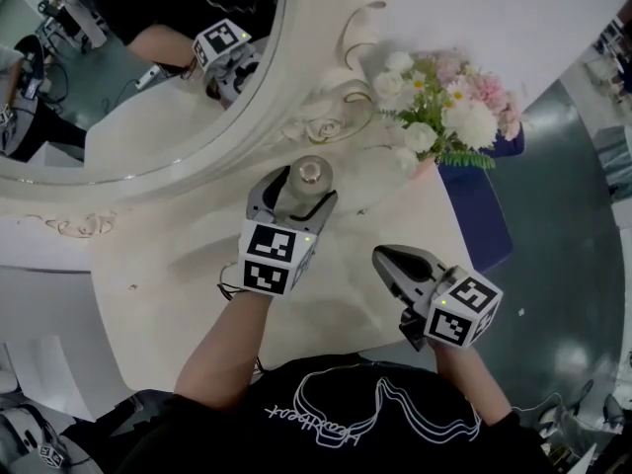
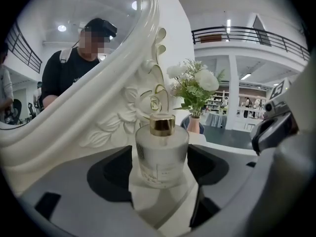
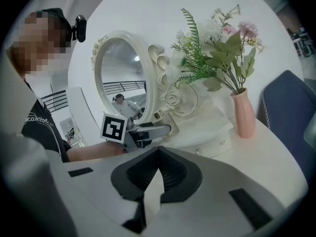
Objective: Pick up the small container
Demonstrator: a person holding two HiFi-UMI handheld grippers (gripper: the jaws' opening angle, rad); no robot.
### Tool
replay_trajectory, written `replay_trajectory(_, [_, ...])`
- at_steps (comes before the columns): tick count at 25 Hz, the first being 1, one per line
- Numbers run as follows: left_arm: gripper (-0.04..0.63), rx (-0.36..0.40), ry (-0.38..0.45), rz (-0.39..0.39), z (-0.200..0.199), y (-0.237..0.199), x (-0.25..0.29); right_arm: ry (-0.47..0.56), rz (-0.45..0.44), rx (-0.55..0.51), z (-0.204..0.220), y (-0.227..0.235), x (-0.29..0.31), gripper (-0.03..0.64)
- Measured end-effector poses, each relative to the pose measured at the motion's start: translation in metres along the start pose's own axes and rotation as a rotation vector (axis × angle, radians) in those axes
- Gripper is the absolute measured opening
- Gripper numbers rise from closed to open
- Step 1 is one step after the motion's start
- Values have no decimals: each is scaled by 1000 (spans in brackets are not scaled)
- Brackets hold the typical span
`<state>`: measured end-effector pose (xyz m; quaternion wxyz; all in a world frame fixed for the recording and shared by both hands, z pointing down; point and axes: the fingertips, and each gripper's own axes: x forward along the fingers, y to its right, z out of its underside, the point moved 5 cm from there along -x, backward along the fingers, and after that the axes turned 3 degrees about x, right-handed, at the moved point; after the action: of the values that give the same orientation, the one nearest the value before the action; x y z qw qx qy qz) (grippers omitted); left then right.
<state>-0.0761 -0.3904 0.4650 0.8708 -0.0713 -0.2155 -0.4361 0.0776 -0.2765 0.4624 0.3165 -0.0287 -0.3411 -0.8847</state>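
White vanity tabletop [image 1: 168,304] below an ornate mirror [image 1: 128,117] holds the small frosted-glass container with a gold cap [image 1: 309,178], which your left gripper [image 1: 299,194] clasps by its sides, apparently leaving only the lift, while your right gripper [image 1: 387,258] sits closed and empty.

Nothing can be read. The bottle [image 2: 161,157] has a small label [image 2: 165,171] whose lettering is too fine to read. The white script on the person's black shirt [image 1: 336,418] is upside down and illegible.

container [image 2: 162,154] label print: too small to read | mirror [image 1: 118,126]: cut off top and left
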Motion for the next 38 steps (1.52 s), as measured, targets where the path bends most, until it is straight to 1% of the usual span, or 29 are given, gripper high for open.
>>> replay_trajectory(4, [314,3,-15,-1,-3,2,3,2,0,-1,0,-1,-1,6])
replay_trajectory(17, [313,-14,-38,11,-2,1,1,0,12,-5,0,-3,-11,6])
replay_trajectory(24, [312,6,-34,27,-1,10,-5,21,21,-11,-2,-6,-19,6])
replay_trajectory(28, [311,3,-17,34,-1,17,-14,30,15,-23,-2,-13,-24,6])
replay_trajectory(38, [311,-56,54,57,-4,43,-65,35,-14,-60,5,-37,-40,6])
